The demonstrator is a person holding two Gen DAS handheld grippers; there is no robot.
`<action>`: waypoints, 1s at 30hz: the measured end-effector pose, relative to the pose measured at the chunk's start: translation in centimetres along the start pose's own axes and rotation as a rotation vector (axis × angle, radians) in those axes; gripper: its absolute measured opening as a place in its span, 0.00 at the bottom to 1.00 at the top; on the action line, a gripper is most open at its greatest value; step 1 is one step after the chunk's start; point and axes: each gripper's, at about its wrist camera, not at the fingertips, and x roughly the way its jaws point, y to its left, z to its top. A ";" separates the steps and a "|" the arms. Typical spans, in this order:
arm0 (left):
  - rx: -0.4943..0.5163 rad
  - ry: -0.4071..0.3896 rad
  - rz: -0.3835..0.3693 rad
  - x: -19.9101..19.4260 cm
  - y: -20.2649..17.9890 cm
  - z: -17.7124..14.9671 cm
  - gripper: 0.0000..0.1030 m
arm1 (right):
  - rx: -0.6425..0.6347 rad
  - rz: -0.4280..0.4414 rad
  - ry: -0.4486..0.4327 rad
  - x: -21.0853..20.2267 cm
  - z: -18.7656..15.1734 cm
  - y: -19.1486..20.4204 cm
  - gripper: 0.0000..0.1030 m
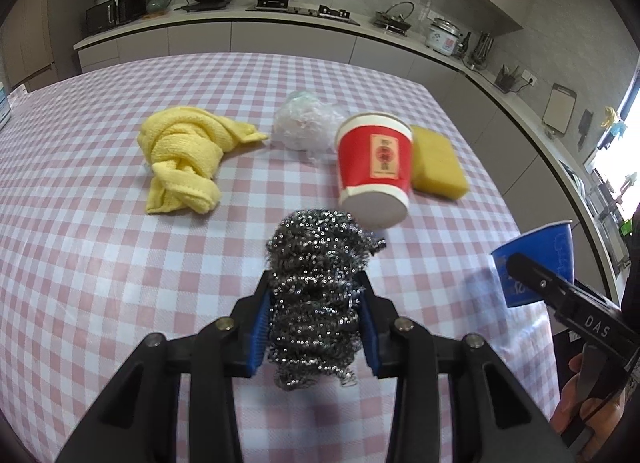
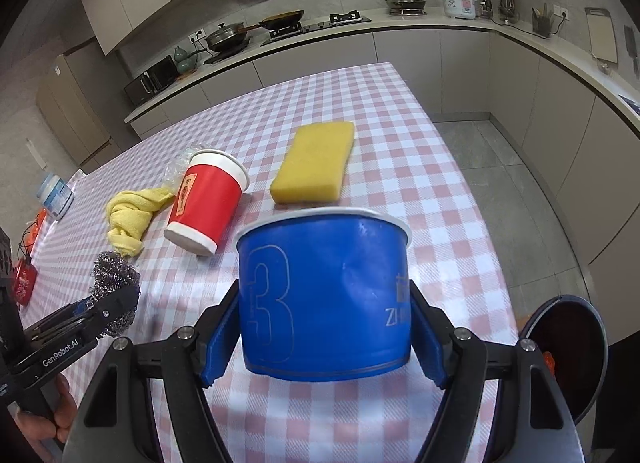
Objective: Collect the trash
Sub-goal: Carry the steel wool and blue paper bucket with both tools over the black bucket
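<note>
Taking the red cup [image 1: 374, 167] as the landmark: it lies on its side on the checked bench [image 1: 100, 263], mouth toward the far kitchen counter, white base toward the cameras, long axis running roughly near-to-far.

Left of it sits one knotted yellow cloth [image 1: 184, 161], then one crumpled clear plastic wad [image 1: 304, 125] just behind-left of the cup. In front of the cup, up off the bench, the left tool [image 1: 316, 327] is clenched on one steel wool scrubber [image 1: 316, 283], blue pads pressing both sides.

Right of the red cup and just beside it lies one yellow sponge [image 2: 314, 165], long axis pointing away. Nearer than both, the right tool [image 2: 324, 339] grips one blue cup [image 2: 324, 295] upright by its sides, wall dented. Down past the bench's right edge stands one dark round bin [image 2: 564, 351] over open grey floor.
</note>
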 end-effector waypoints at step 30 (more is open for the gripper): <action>0.227 0.029 -0.181 -1.8 -17.7 -4.3 0.39 | 0.162 -0.109 -0.072 -11.4 -6.4 -12.2 0.74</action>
